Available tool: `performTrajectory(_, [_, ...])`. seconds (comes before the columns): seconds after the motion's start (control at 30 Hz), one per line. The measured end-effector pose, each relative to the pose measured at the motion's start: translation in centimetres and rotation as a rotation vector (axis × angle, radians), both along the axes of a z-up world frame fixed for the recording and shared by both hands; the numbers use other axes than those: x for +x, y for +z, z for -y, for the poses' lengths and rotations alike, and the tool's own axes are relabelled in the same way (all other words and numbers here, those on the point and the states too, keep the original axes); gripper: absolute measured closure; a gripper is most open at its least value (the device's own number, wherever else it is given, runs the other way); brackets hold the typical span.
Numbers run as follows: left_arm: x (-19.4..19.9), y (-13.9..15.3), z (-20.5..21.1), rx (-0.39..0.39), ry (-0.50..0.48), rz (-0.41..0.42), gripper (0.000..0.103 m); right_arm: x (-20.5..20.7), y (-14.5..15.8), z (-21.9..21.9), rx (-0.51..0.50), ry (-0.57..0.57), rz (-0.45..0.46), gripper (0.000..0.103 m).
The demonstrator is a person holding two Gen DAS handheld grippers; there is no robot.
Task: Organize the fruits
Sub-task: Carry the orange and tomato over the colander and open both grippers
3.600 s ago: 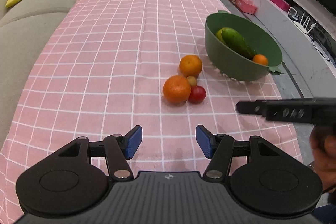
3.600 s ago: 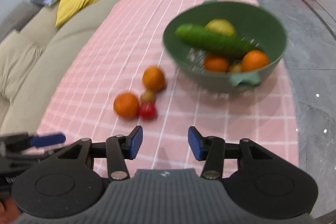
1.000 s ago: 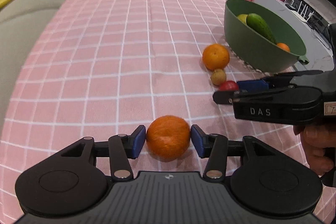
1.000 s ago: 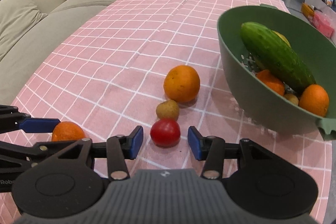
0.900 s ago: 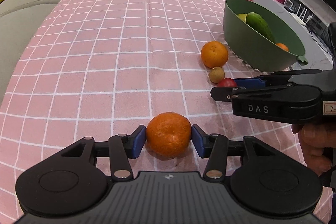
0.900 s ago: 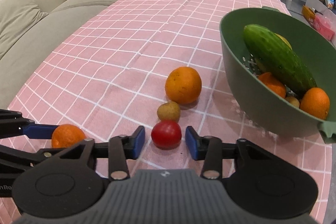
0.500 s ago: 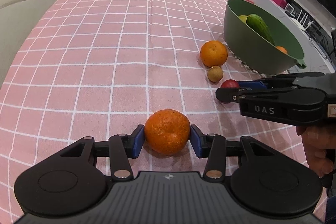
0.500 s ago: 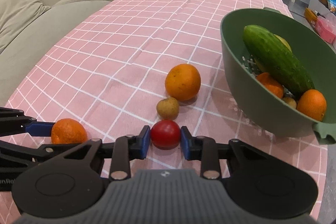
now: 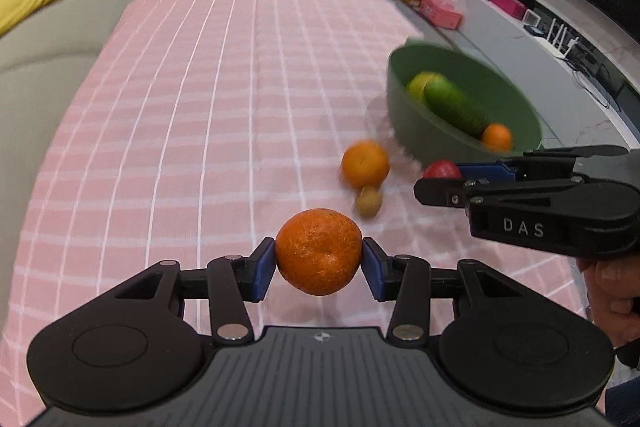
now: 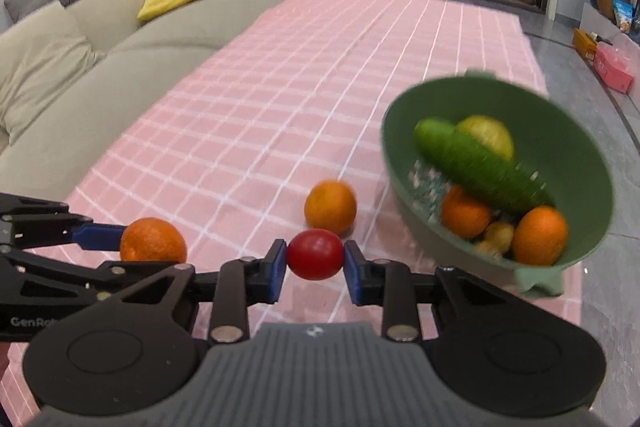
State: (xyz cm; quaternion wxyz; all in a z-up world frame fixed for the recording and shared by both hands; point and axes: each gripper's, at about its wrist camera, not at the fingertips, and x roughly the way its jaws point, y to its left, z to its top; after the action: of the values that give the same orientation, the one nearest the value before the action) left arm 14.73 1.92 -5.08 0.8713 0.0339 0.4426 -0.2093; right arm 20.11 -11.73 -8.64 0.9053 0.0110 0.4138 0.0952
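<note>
Pink checked cloth (image 9: 200, 107) is covering the desk, with a beige sofa (image 9: 36, 67) running along its left side.

From the left wrist, your left gripper (image 9: 319, 264) is pressing its blue jaws on both sides of an orange (image 9: 319, 251) and holding it clear of the cloth. Beyond it, a second orange (image 9: 365, 164) and a small brown fruit (image 9: 369, 201) are sitting on the cloth near a green bowl (image 9: 404, 115), which is carrying a cucumber (image 9: 456, 105). Your right hand (image 9: 612, 303) is showing at the edge.

From the right wrist, your right gripper (image 10: 315, 263) is clamping its jaws on a red tomato (image 10: 315, 254), lifted off the cloth. The bowl (image 10: 580, 163) is lying ahead to the right, and the held orange (image 10: 153, 240) is appearing at the left.
</note>
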Motion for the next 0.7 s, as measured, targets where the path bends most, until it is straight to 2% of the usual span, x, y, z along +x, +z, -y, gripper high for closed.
performTrajectory(0.2, [2.8,2.5,2.1,-0.048,-0.019,0.026,0.051,0.5,3.3,2.2,0.02,-0.047,0.079,0.076])
performTrajectory(0.37, [5.0,4.2,4.7,-0.054,-0.041,0.066,0.051,1.2,5.2,5.4,0.044,-0.118,0.116,0.076])
performTrajectory(0.7, [8.0,5.7,11.4,-0.023,-0.155,0.135,0.051,3.3,7.3,11.4,0.087,-0.266,0.16,0.076])
